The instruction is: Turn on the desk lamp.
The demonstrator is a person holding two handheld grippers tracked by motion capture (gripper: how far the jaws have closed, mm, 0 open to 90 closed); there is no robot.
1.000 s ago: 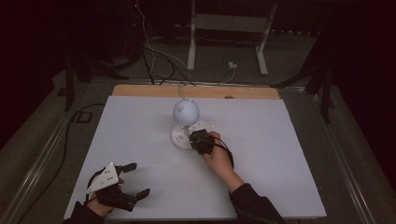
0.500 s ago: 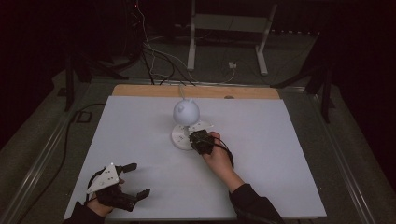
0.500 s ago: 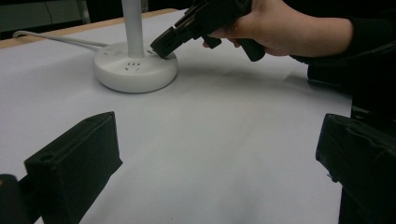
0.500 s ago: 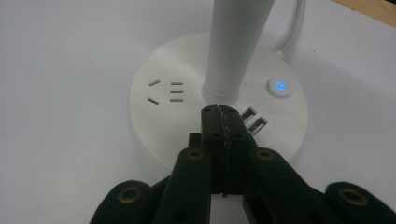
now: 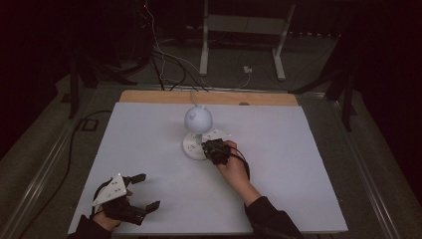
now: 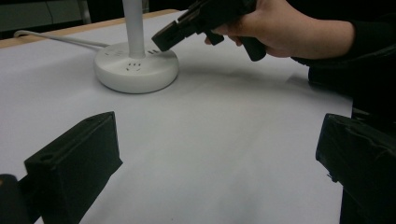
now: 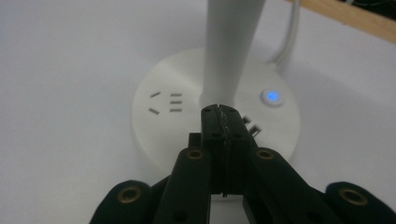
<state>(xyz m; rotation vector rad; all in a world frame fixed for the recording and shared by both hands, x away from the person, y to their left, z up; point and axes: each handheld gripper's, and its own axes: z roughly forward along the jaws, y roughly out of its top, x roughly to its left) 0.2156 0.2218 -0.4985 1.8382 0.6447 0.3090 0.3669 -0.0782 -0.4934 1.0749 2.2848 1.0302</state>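
White plastic makes up the lamp (image 5: 198, 130), which stands near the middle of the pale surface (image 5: 308, 164), a little toward its far wooden edge. Its round base (image 7: 154, 126) carries socket slots (image 7: 164, 102) on top and a small button lit blue (image 7: 272, 96); a straight stem (image 7: 229, 46) rises from the centre to a rounded head (image 5: 198, 118), and a white cord (image 6: 56, 39) trails off the base toward the far edge.

The right gripper (image 7: 223, 116) is clenched, its two jaws pressed flat together with nothing between them (the seam between them is plain in the right gripper view). Its tip sits over the near part of the base, just in front of the stem; whether it touches the base cannot be told. The right hand (image 5: 234, 167) grips it from behind with the forearm angled in from the near edge, a dark sleeve (image 5: 271, 219) at the wrist.

The left gripper (image 5: 140, 191) is released, jaws spread wide, held low over the near left corner of the surface, well apart from the lamp and pointed roughly toward it.
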